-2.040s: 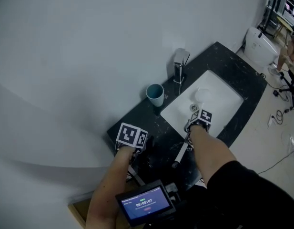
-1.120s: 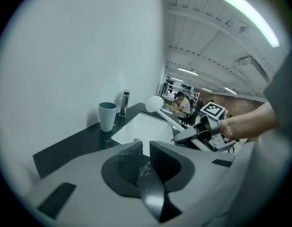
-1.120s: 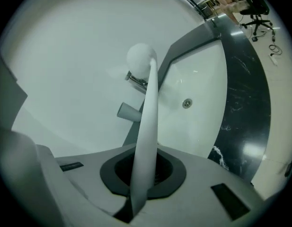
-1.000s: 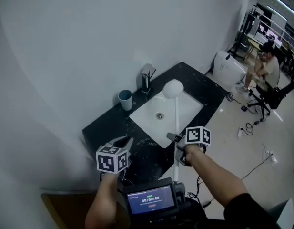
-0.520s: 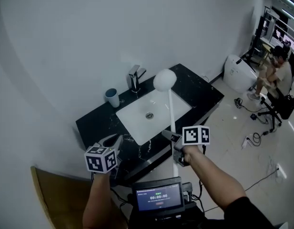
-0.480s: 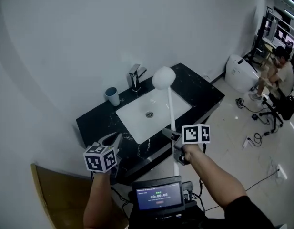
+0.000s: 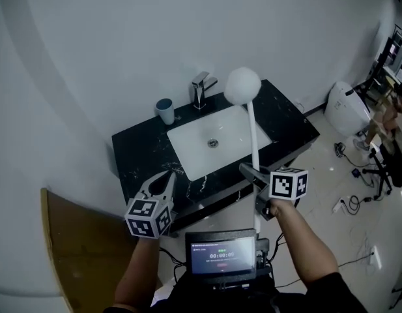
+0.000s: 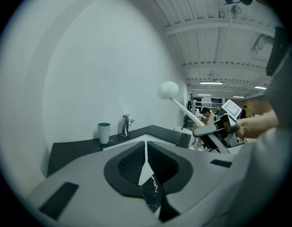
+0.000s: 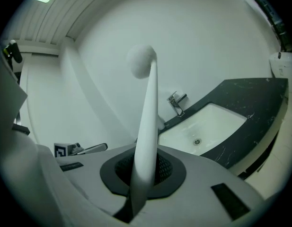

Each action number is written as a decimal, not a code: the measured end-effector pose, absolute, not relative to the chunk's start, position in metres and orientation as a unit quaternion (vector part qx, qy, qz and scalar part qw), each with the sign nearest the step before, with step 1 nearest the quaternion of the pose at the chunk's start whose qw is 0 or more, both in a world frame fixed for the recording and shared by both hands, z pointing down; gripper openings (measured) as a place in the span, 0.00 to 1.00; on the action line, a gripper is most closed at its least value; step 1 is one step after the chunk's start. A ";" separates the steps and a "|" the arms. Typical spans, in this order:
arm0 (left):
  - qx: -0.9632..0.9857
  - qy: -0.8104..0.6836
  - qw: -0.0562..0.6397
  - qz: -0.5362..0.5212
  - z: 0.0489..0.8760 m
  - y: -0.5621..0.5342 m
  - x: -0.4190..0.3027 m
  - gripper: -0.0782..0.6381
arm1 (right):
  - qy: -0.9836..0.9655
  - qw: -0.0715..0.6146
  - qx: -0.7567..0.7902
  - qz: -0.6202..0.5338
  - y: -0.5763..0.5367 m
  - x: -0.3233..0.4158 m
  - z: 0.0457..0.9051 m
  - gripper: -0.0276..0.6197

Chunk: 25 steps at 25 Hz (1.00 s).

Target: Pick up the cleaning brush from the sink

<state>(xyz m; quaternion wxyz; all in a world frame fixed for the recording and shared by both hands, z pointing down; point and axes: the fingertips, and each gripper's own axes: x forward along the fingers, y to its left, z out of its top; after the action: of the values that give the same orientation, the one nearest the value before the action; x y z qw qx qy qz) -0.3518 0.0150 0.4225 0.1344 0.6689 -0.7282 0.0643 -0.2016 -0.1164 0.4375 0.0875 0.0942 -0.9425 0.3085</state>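
Right claw [image 7: 251, 172] is clamped on the cleaning brush [image 7: 242, 85] handle, lifted out of the sink [image 7: 187, 150]; left claw [image 7: 167, 177] pinched closed, empty.

A black marbled worktop [image 7: 137, 152] stands against a plain white wall [image 7: 122, 38]. A blue-grey cup [image 7: 165, 111] sits upright near its back edge, left of a chrome tap [image 7: 201, 90]. A brown wooden panel [image 7: 73, 240] lies lower left

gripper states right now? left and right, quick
Left gripper: closed, nothing in it.
Right gripper: closed on the cleaning brush, gripping its handle.
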 end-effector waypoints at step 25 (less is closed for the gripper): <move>0.520 -0.852 0.060 0.007 0.396 -0.021 -0.214 0.12 | -0.990 0.037 0.017 0.134 -0.222 -0.064 0.399 0.04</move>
<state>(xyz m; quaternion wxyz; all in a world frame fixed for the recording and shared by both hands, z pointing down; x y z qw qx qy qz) -0.2140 -0.0210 0.3959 0.0601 0.5198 -0.8522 0.0065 -0.0636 -0.2221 0.3992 0.0367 0.0169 -0.9902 0.1336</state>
